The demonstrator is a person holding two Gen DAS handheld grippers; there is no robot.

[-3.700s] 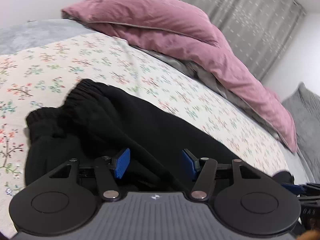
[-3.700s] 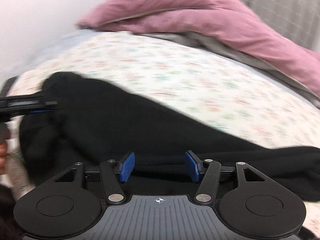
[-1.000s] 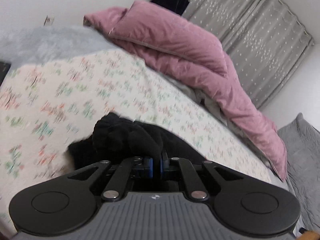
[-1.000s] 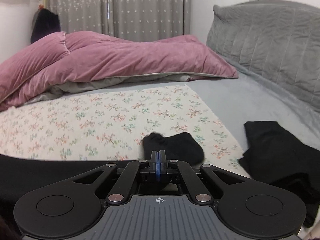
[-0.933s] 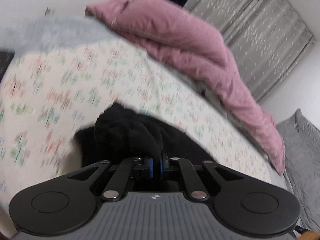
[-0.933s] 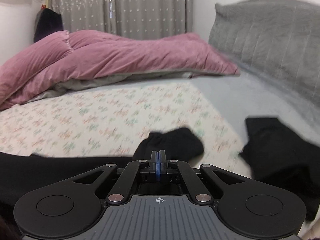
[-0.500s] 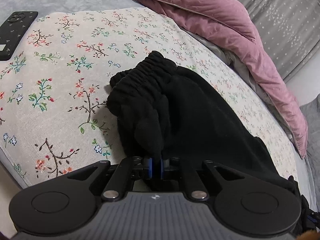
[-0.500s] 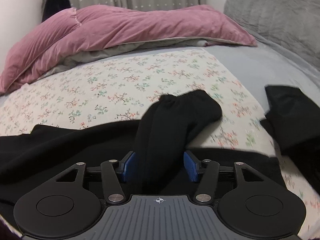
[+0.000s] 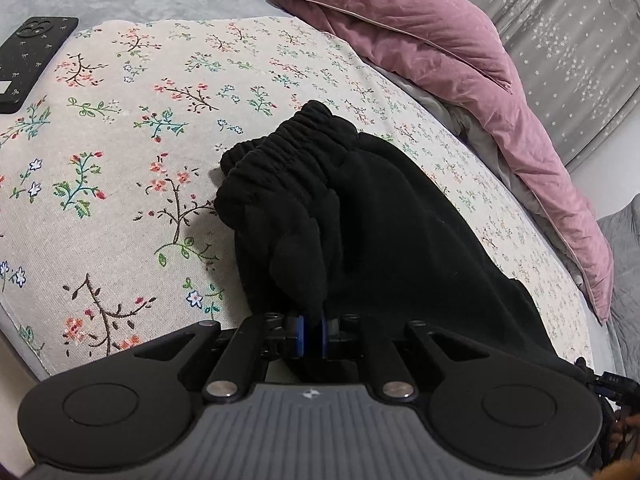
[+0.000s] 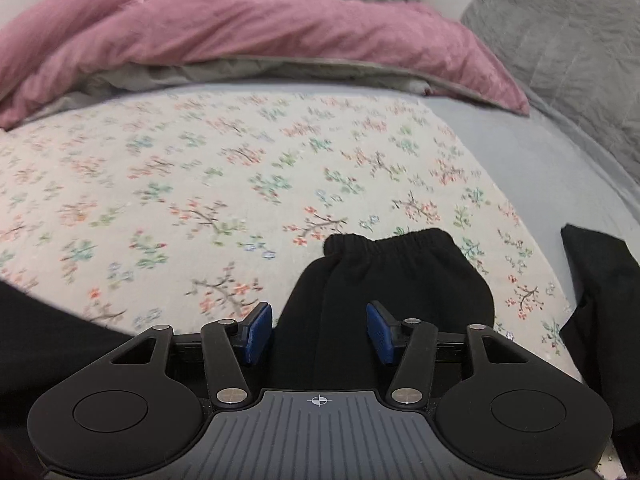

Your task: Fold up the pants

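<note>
On the floral bedsheet [image 9: 120, 128], the black pants [image 9: 384, 208] lie spread, elastic waistband [image 9: 288, 140] bunched toward the phone [image 9: 32, 60]. The left gripper [image 9: 311, 336] is clamped on a fold of fabric near the waistband. The right gripper [image 10: 318, 334] has just been closing from its widest, its 2 blue pads [image 10: 259, 330] apart and not pressing the pant-leg cuff [image 10: 392, 272] between them.

My black fleece pants [image 9: 384, 216] lie lengthwise on the floral bedspread [image 9: 120, 128], the gathered elastic waistband [image 9: 280, 140] bunched at one end, the cuffed leg end [image 10: 400, 264] flat at the other, fabric rumpled, not yet folded.
</note>
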